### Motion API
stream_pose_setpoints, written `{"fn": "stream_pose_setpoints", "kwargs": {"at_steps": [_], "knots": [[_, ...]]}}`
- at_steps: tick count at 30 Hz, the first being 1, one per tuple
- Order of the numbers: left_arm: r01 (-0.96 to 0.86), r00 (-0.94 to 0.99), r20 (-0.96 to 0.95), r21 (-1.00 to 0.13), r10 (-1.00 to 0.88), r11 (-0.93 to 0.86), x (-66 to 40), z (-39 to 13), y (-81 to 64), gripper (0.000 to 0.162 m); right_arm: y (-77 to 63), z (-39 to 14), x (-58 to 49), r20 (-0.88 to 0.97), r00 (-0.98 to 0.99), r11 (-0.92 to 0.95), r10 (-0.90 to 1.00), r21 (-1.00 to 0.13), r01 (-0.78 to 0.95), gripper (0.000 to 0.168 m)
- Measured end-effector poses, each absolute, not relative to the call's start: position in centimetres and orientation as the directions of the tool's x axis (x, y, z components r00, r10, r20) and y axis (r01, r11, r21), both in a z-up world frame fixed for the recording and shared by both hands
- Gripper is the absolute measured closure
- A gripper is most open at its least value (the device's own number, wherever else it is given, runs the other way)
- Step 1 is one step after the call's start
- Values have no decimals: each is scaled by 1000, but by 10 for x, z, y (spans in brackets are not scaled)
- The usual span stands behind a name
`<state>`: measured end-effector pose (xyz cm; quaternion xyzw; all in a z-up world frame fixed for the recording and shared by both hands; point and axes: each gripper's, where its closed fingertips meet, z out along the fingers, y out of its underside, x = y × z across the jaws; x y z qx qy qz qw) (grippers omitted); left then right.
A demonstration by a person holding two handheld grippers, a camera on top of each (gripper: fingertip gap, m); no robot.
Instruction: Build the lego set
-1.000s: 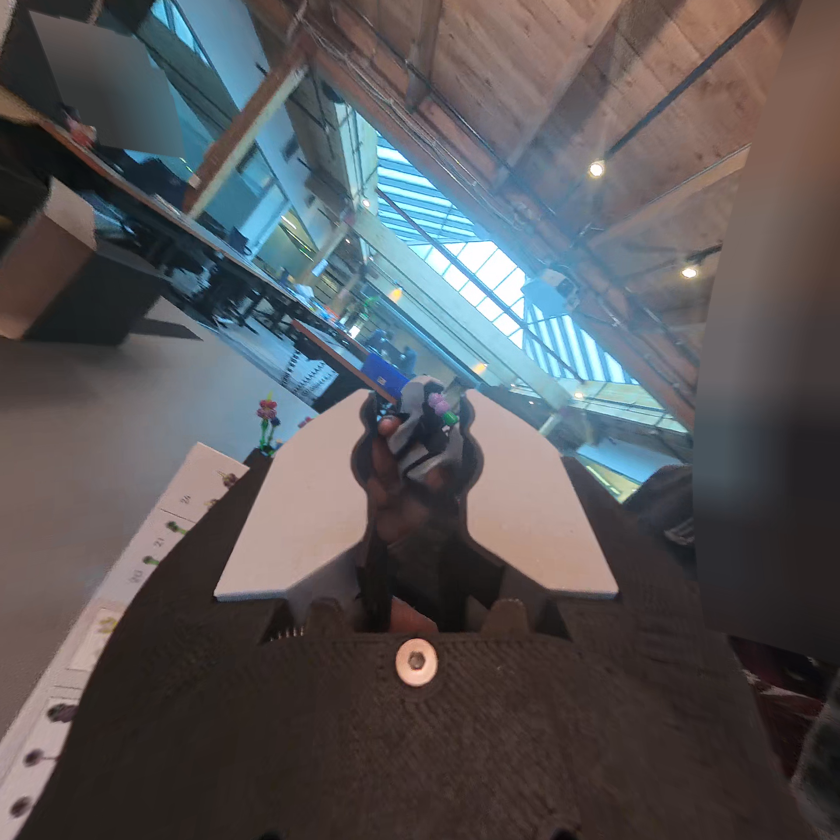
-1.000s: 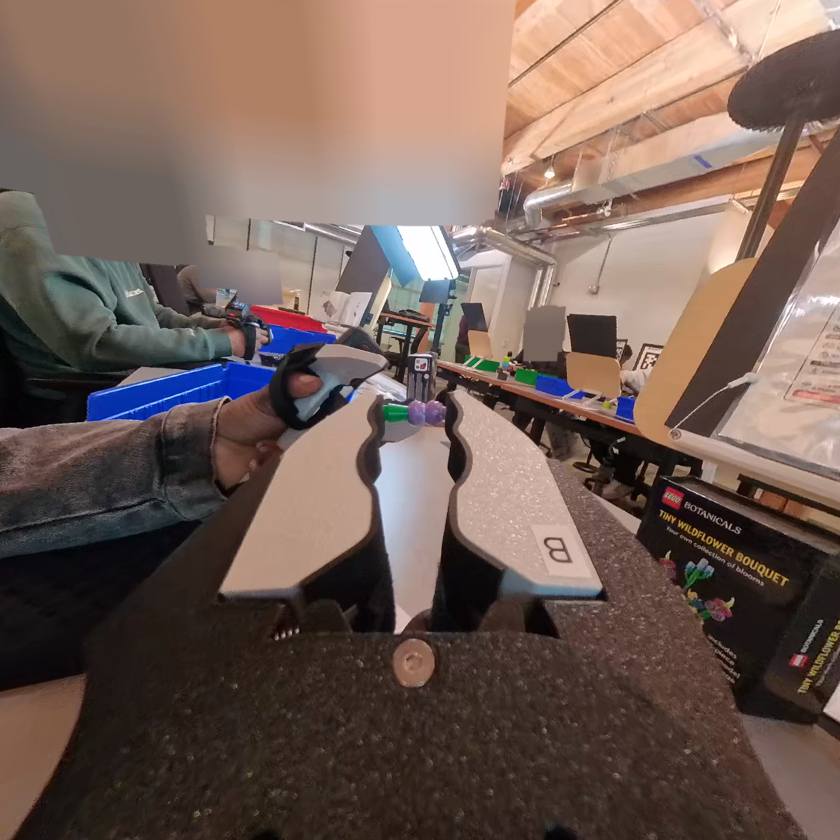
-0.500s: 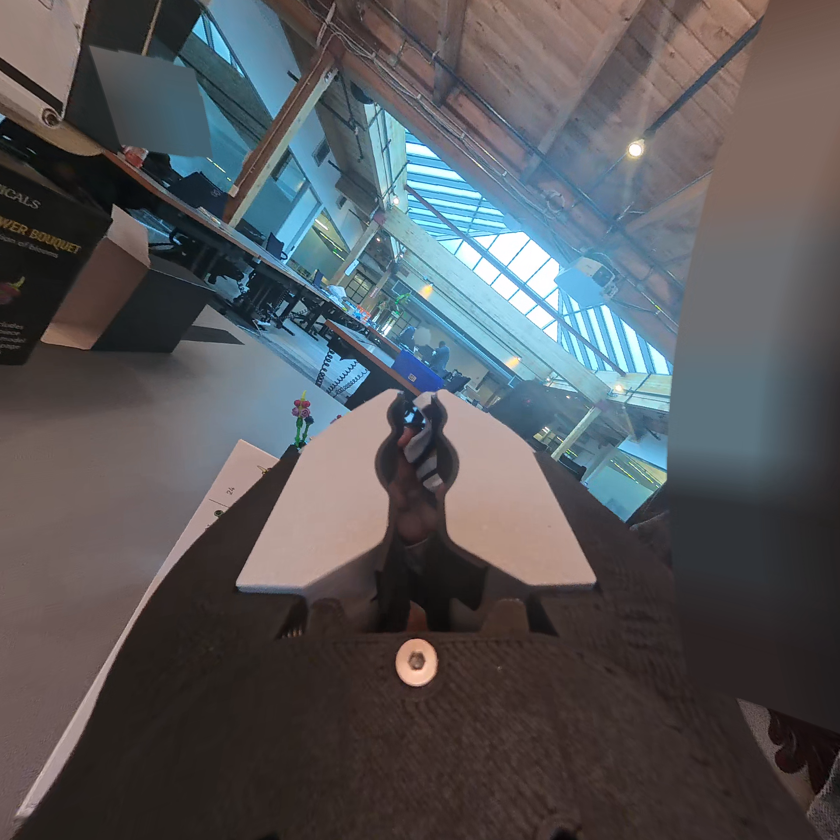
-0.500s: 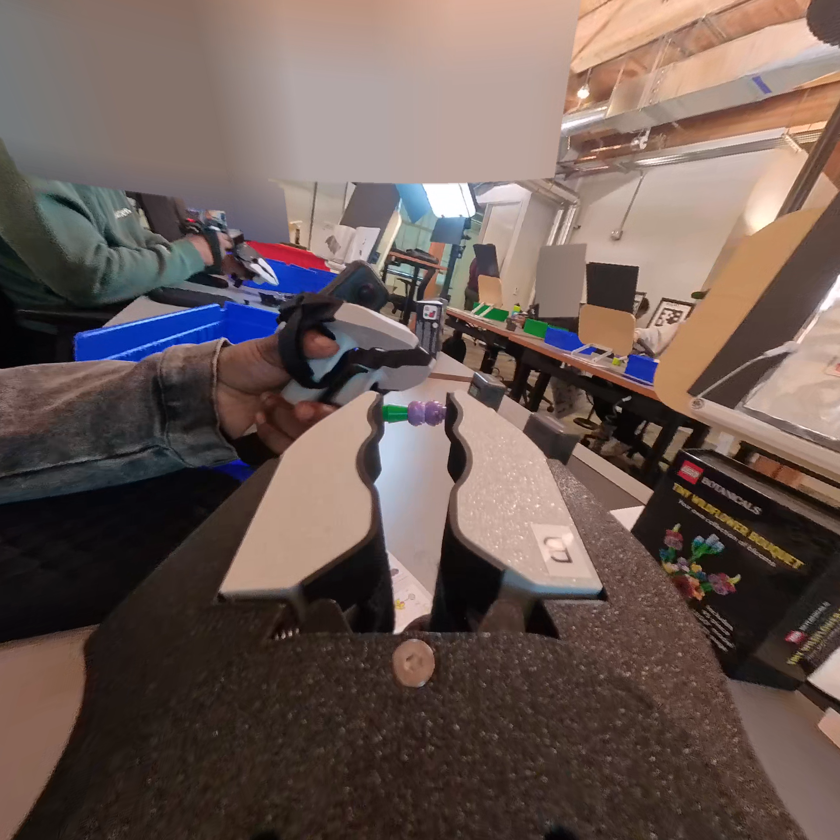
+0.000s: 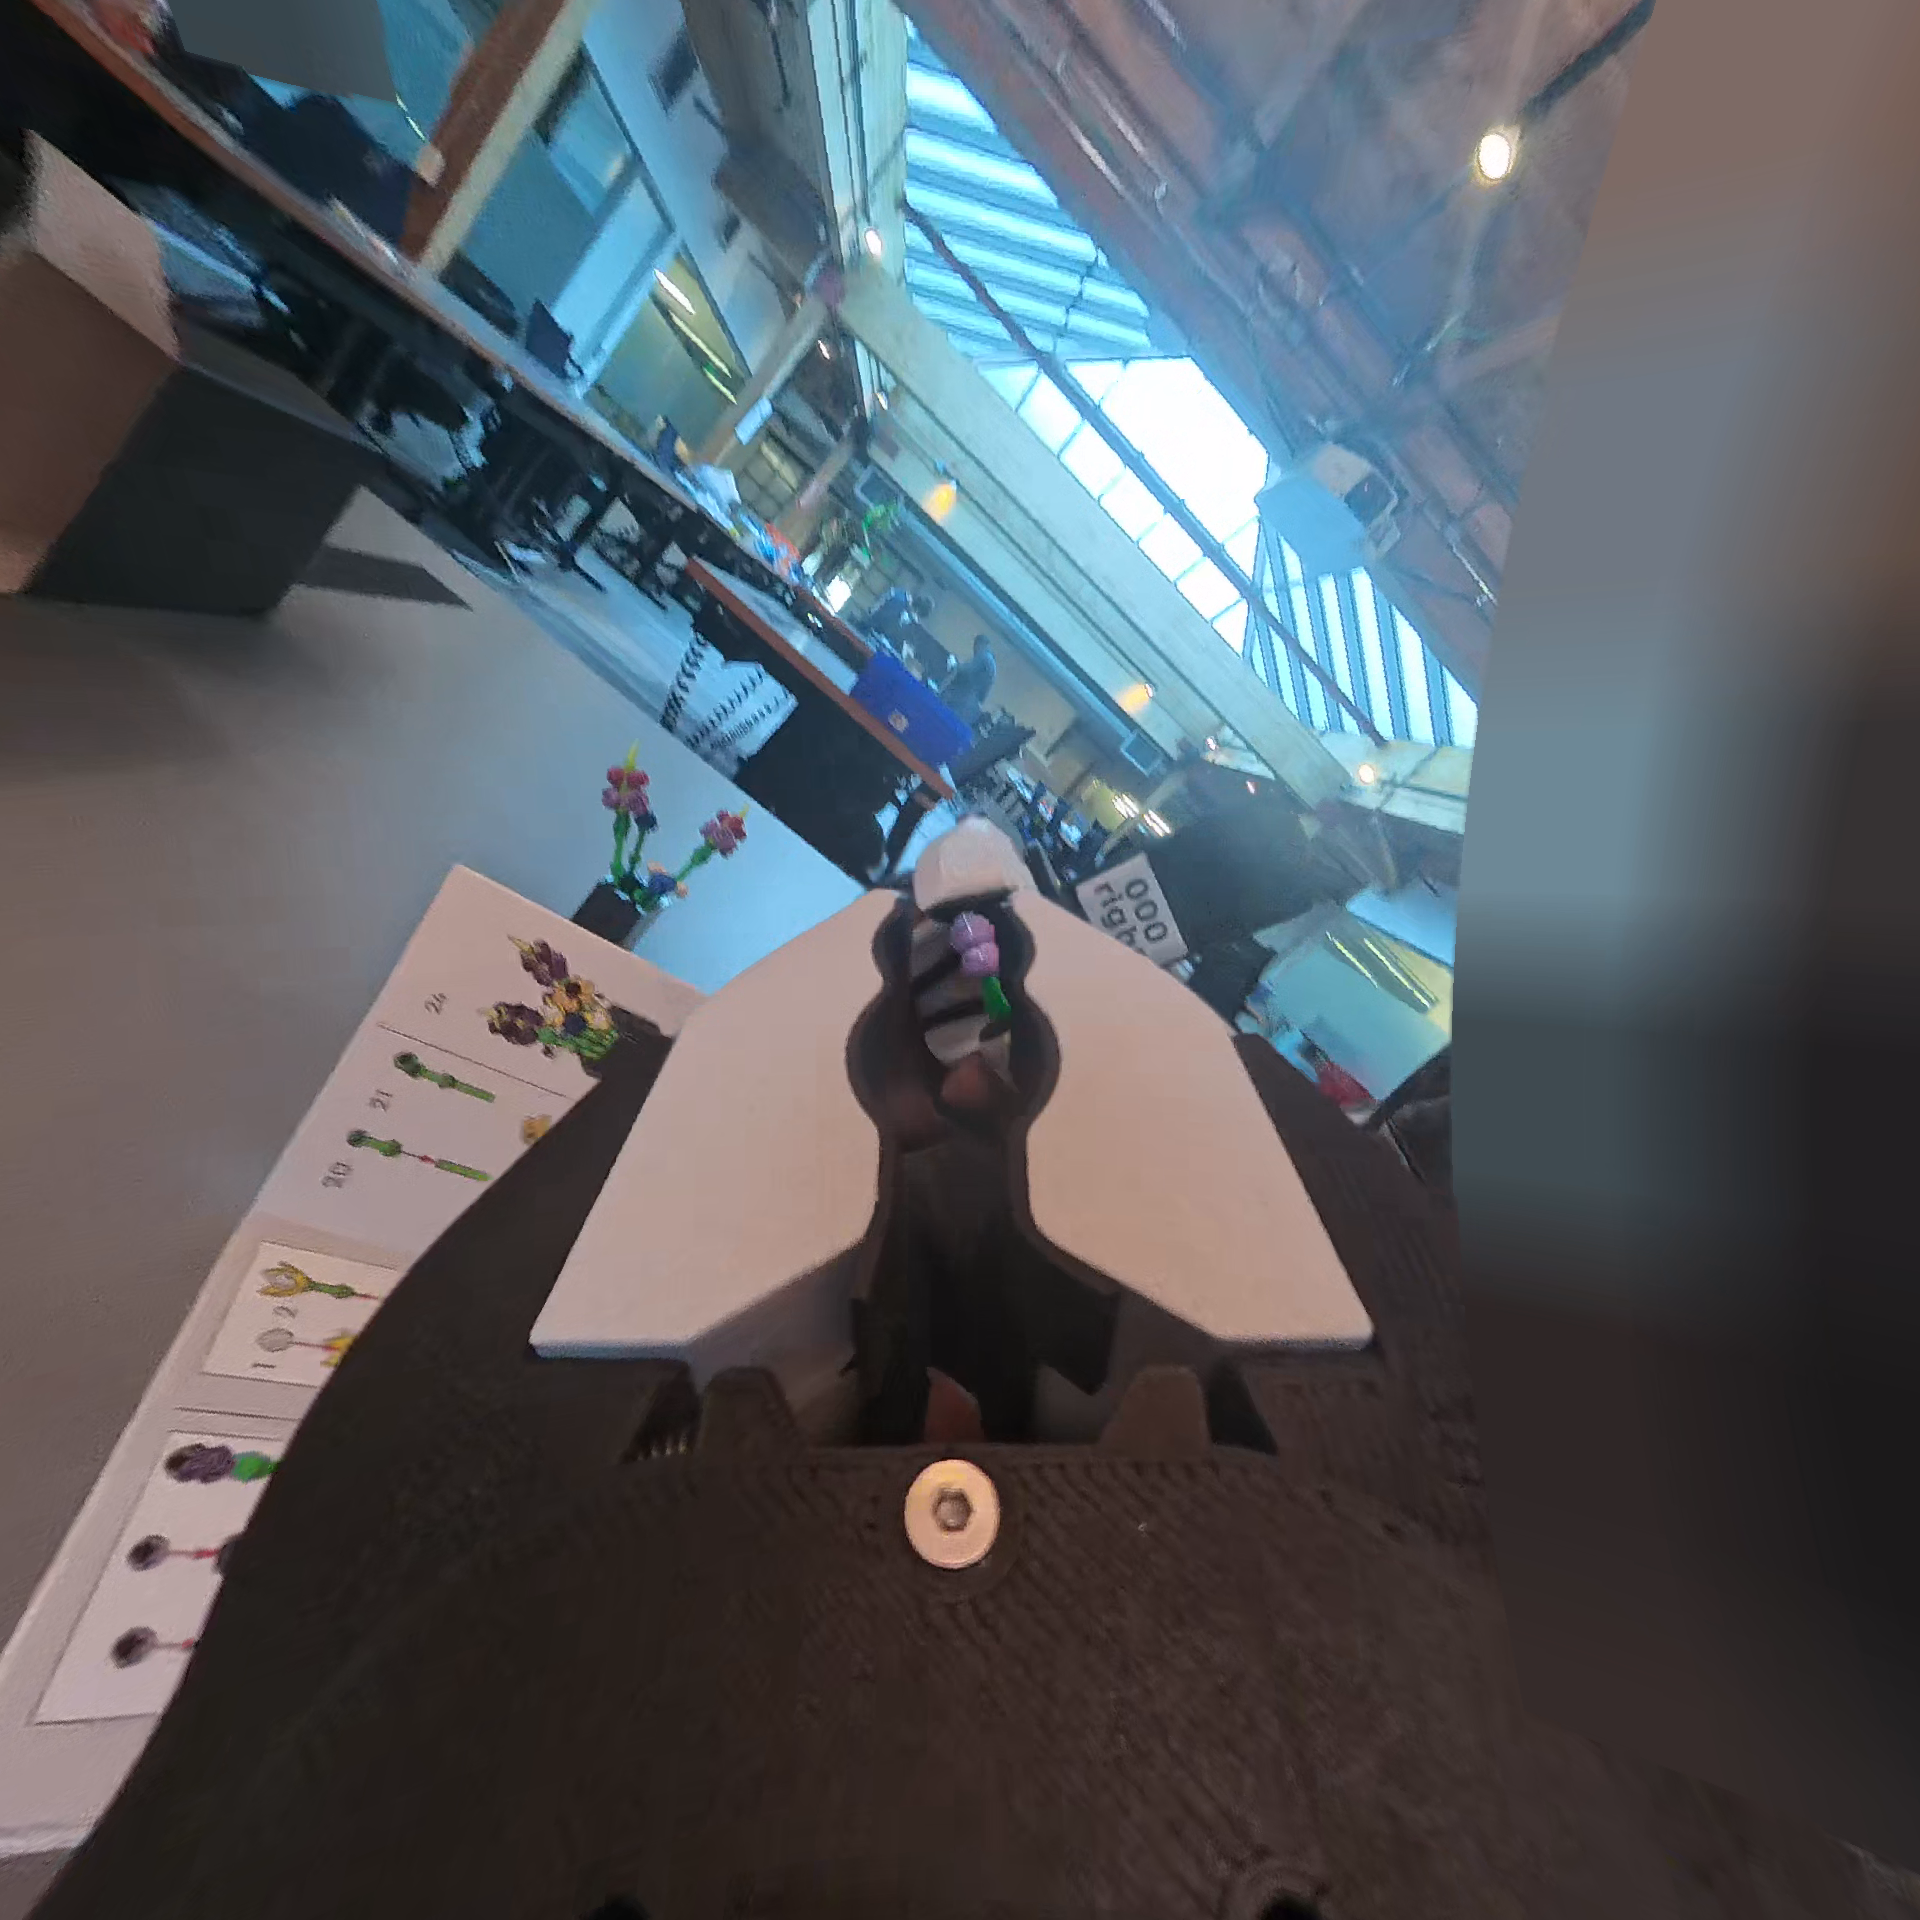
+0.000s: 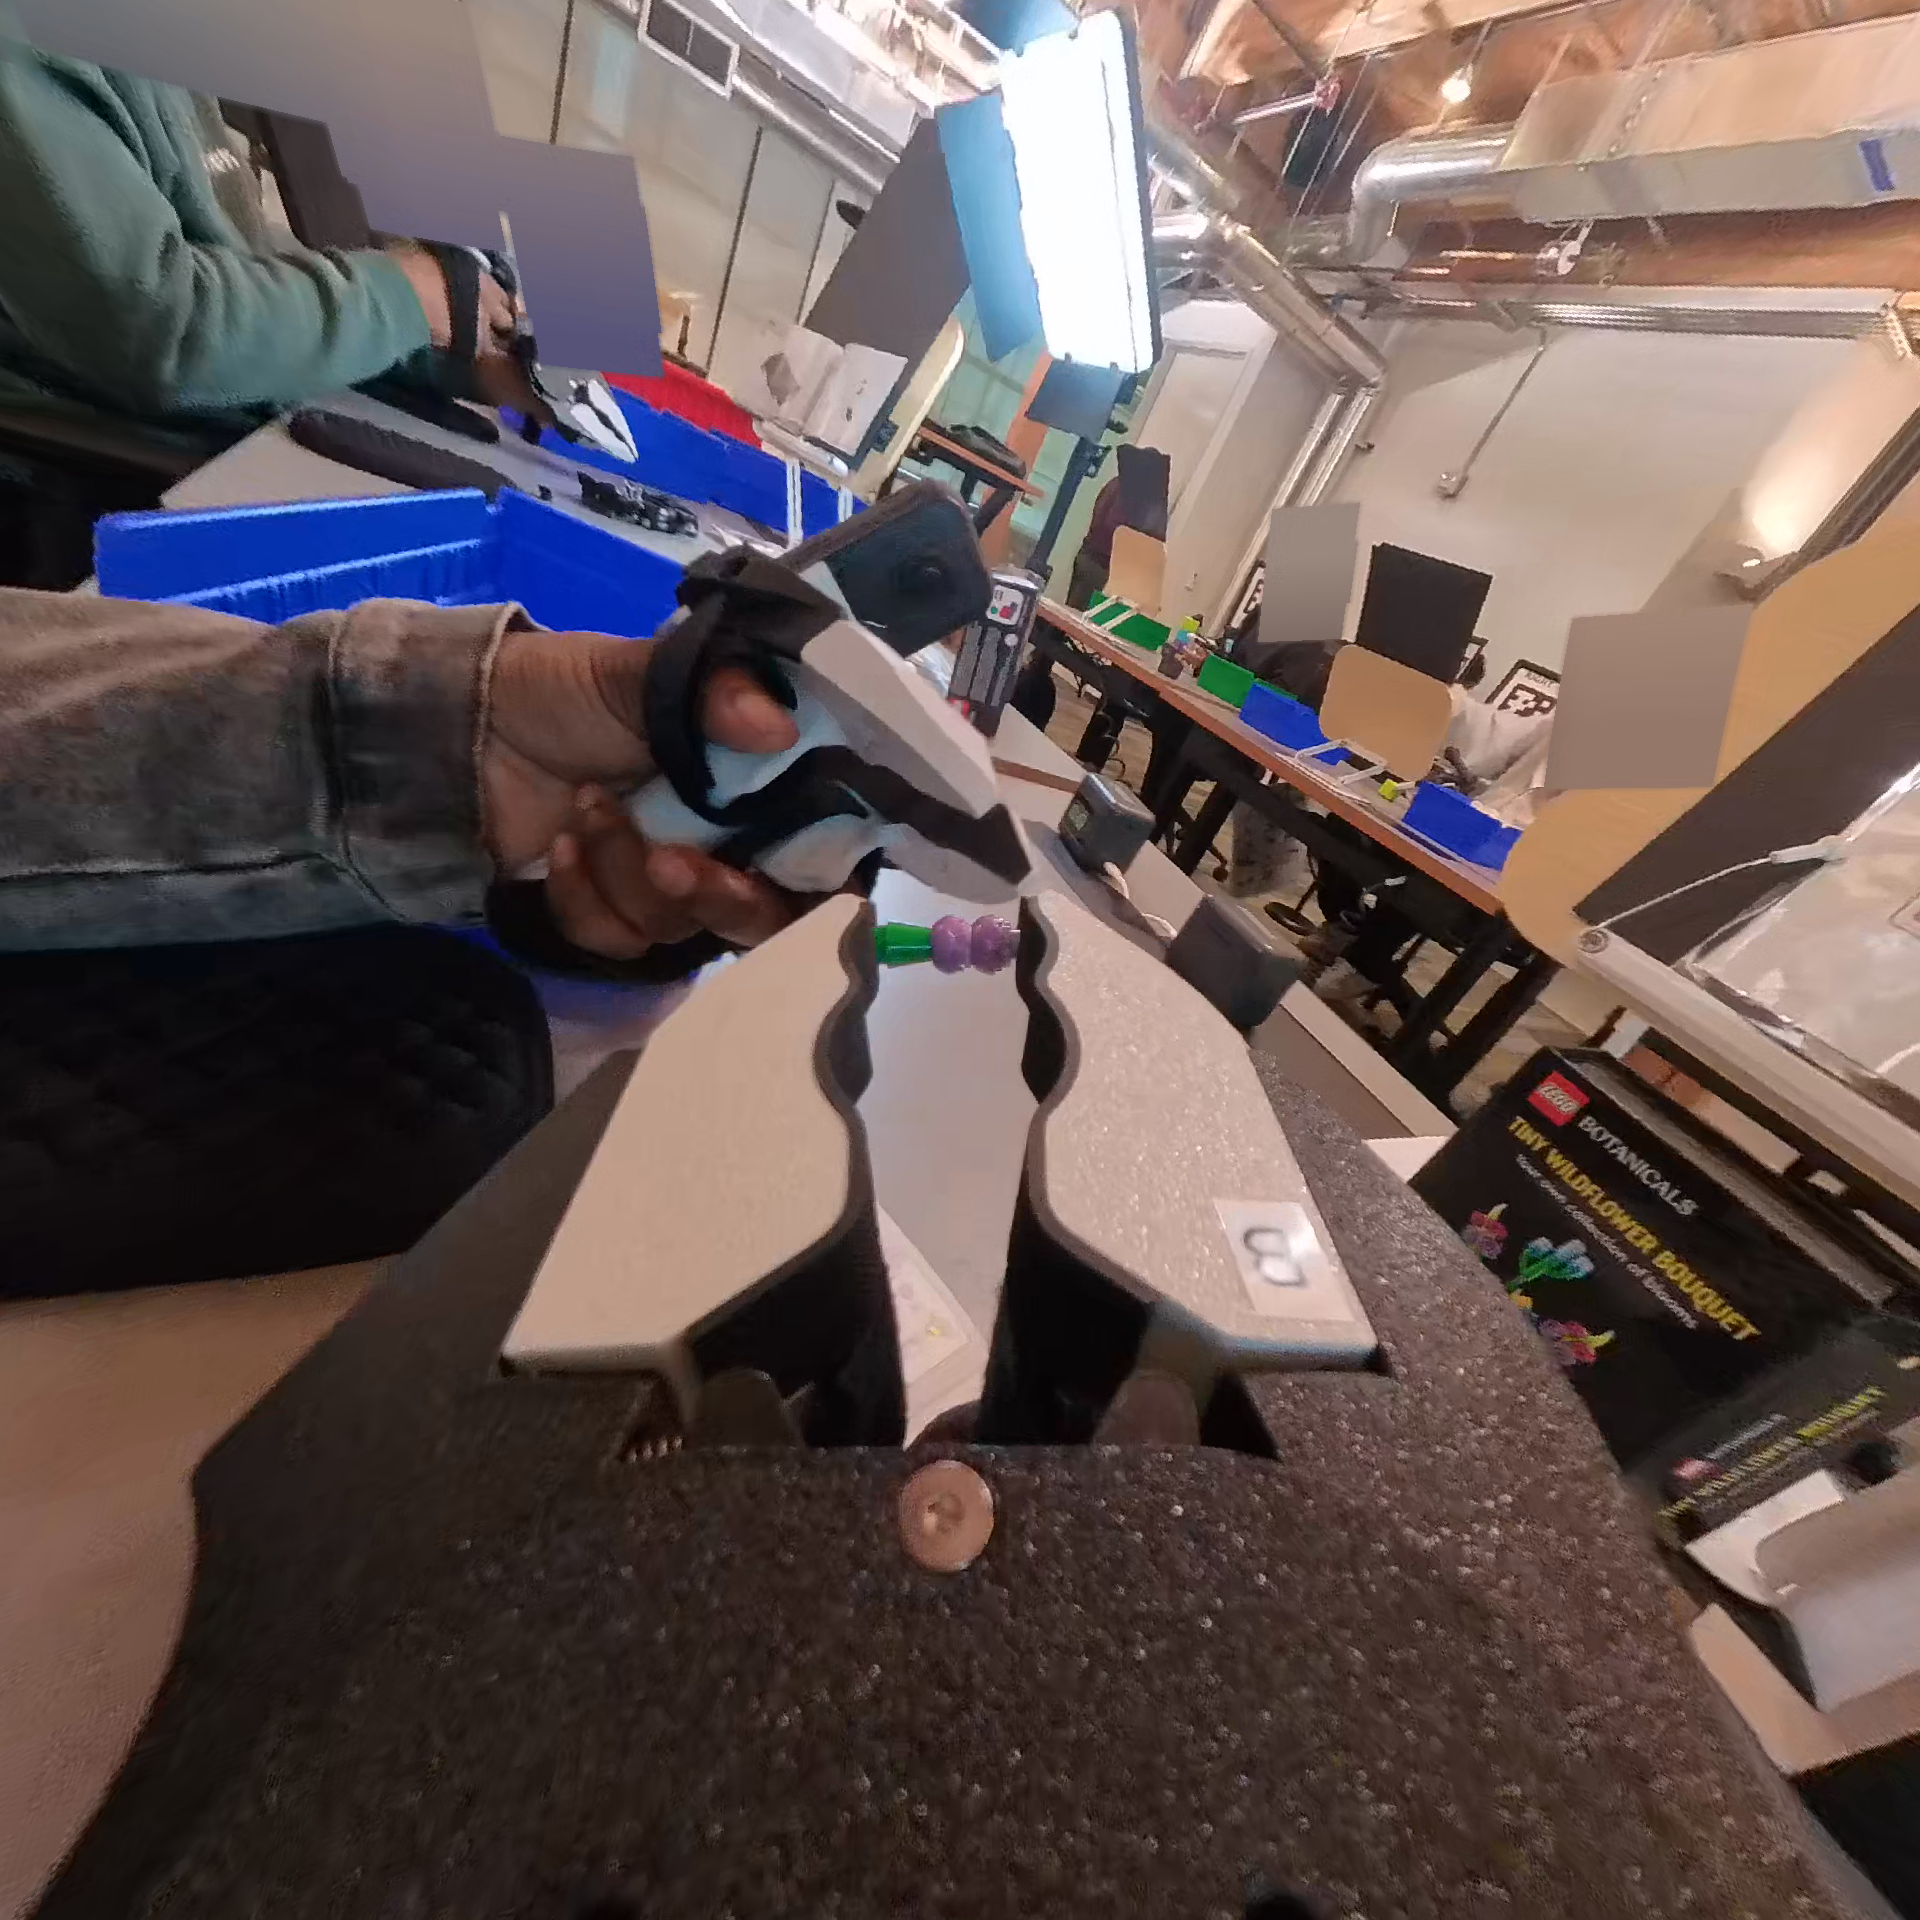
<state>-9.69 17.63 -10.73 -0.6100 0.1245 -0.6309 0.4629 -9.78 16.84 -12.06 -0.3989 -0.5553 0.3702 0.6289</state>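
Observation:
My right gripper [image 6: 943, 935] is shut on a small lego flower stem [image 6: 961, 942] with a green piece and purple beads. It grips the stem end to end between its fingertips, above the table. My left gripper [image 5: 961, 914] is slightly open and empty, and points at that stem [image 5: 977, 961], which shows in the gap between its fingers. In the right wrist view the left gripper [image 6: 1010, 868], held by a hand, has its tips just above the stem's purple end.
A printed instruction sheet [image 5: 447, 1091] lies on the grey table, with a built lego flower bunch [image 5: 644, 831] in a black pot behind it. The black lego box [image 6: 1621, 1247] and an open white carton [image 6: 1849, 1621] stand to the right. Blue bins [image 6: 312, 551] and another person's green sleeve [image 6: 156, 260] are at the left. My left and right fingertips are right by each other.
The left gripper has come closer to the right gripper's tips, ending just above the stem. Its jaws are narrower than a second ago. The right gripper still holds the stem.

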Motion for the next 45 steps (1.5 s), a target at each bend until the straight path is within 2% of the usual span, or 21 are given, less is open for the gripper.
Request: {"fn": "stream_pose_setpoints", "kwargs": {"at_steps": [6,14,18,19,20,22,24,25,27,30,34,42,45], "knots": [[346,41,672,-704,-739,-621,-77,-107,160,146,168,-116,-97,413,118,419,903,-907,-34,142],[294,8,696,-687,-718,-664,-65,-115,156,150,161,-117,-100,503,121,508,856,-861,-13,142],[226,72,643,-755,-762,-616,-67,-121,151,154,155,-120,-102,593,86,594,800,-804,22,140],[204,79,625,-773,-777,-601,-66,-121,149,154,151,-122,-100,557,31,558,830,-830,0,138],[175,100,611,-787,-785,-591,-66,-124,147,154,148,-122,-96,480,-34,479,876,-877,-34,126],[70,134,583,-812,-802,-579,-64,-135,140,154,143,-119,-82,244,-216,226,945,-969,-103,121],[7,116,565,-823,-817,-568,-60,-140,132,154,140,-113,-65,52,-383,-5,922,-989,-146,135],[-20,80,568,-821,-819,-571,-58,-140,125,154,136,-112,-59,40,-431,-29,901,-988,-152,143],[-64,42,576,-814,-817,-577,-51,-143,117,154,128,-122,-59,125,-428,79,895,-989,-123,150],[-93,4,594,-801,-805,-592,-46,-146,112,154,117,-134,-66,188,-445,179,875,-982,-64,146],[-96,-18,605,-794,-796,-601,-46,-146,110,154,115,-137,-65,179,-464,174,867,-983,-55,156],[-99,-24,601,-796,-799,-597,-46,-145,109,154,112,-139,-64,136,-491,140,860,-990,-28,159],[-19,-18,602,-799,-799,-601,-46,-133,116,149,119,-126,-62,138,-462,103,876,-990,-101,159]]}}
